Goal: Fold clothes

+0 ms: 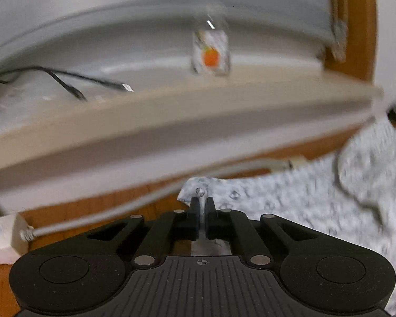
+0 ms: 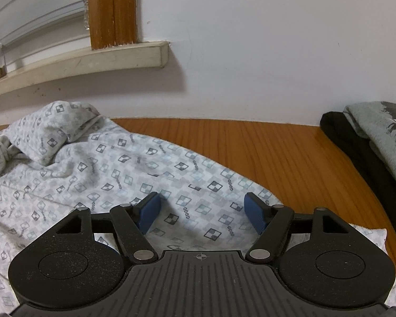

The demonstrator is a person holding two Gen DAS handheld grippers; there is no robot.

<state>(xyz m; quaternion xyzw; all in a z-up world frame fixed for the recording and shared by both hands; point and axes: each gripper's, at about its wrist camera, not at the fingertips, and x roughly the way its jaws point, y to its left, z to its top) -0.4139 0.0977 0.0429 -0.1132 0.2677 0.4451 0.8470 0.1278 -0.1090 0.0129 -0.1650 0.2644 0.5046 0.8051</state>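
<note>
Left gripper (image 1: pixel 202 206) is clamped tight on a corner of the patterned shirt (image 2: pixel 145 174), fingers pinched together with a sliver of cloth between them. That view is smeared with blur, so the corner looks to be on the move, lifted just clear of the wooden table (image 2: pixel 250 142) below the sill (image 1: pixel 171 111). A corner grip makes sense for folding: it gives control of a whole edge.

Right gripper (image 2: pixel 202 211) hangs wide open over the shirt, blue pads (image 2: pixel 150 211) spread apart with nothing between them, low over the fabric near its right-hand edge. My read: it is placed either to pin the cloth or to take a second hold while the left carries its corner.

The shirt itself sprawls across the table, rumpled, with a bunched lump at the far left near the wall. Not a neat fold as it lies. At the far right, a grey garment (image 2: pixel 382 132) rests on a black one (image 2: pixel 356 153), stacked apart from the shirt.
</note>
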